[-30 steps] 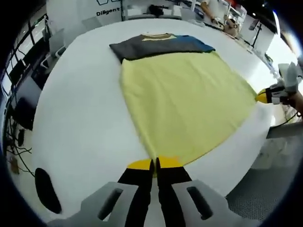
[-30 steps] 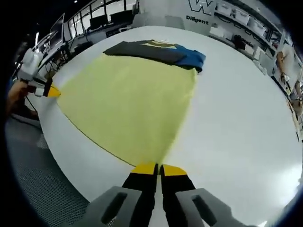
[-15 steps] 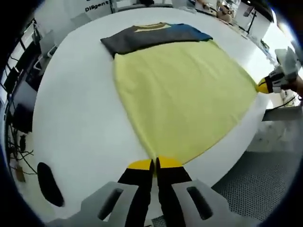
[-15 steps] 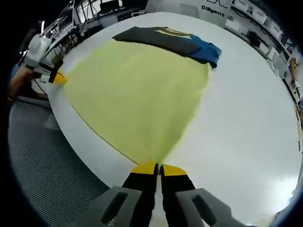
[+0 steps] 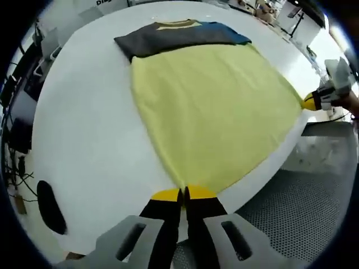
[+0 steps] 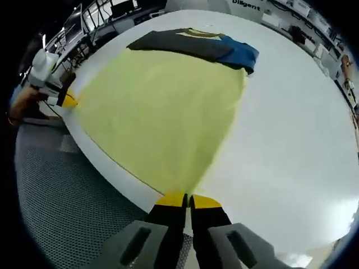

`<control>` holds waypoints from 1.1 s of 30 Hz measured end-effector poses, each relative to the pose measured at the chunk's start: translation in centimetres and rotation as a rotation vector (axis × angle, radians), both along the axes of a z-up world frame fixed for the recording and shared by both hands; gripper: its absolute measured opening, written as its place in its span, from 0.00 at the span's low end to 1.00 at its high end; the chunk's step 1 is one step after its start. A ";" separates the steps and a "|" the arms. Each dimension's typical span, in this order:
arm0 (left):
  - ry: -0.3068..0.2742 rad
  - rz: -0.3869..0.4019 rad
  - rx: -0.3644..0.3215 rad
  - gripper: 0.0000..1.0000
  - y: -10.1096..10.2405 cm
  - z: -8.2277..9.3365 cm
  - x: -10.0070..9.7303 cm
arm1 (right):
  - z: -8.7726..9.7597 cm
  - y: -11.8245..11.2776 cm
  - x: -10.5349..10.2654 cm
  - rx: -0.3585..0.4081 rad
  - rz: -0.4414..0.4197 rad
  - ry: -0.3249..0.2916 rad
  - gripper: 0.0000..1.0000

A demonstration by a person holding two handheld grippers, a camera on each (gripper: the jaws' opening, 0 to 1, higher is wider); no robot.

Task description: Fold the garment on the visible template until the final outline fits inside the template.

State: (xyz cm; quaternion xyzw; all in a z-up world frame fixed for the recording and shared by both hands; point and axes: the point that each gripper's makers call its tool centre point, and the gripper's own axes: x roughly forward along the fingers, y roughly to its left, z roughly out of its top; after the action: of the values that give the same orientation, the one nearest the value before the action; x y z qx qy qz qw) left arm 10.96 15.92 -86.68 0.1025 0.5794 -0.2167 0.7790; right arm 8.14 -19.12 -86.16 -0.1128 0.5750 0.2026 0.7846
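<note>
Each hand-held gripper, left [image 5: 184, 194] and right [image 6: 188, 199], clamps the garment [image 5: 213, 112] hem (taut over the counter [image 5: 84, 140]); next, probably fold toward the collar.

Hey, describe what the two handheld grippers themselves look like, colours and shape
Both match. The left gripper has two slim black jaws capped with yellow tips, rising from a pale grey moulded body with slotted cut-outs on each side. The right gripper has the same black jaws, yellow tips and grey slotted body. Seen from the other side, each shows a white housing behind a yellow tip. No cables or markings are visible on either.
</note>
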 end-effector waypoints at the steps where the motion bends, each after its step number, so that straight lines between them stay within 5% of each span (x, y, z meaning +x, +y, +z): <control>1: 0.001 0.000 -0.001 0.03 0.0 0.0 -0.1 | 0.0 0.0 -0.1 0.000 -0.002 0.002 0.00; 13: 0.046 0.009 -0.041 0.03 -0.2 -0.1 -1.9 | 0.0 -0.1 -1.8 -0.004 -0.021 0.056 0.00; 33: 0.087 -0.045 -0.015 0.03 -0.5 -0.1 -3.4 | 0.5 -0.1 -2.9 0.001 -0.019 0.094 0.00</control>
State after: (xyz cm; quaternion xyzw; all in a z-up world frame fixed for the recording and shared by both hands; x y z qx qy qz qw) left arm 7.54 15.42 -86.74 0.0999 0.6085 -0.2428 0.7489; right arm 5.23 -19.26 -85.68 -0.0970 0.6123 0.2005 0.7586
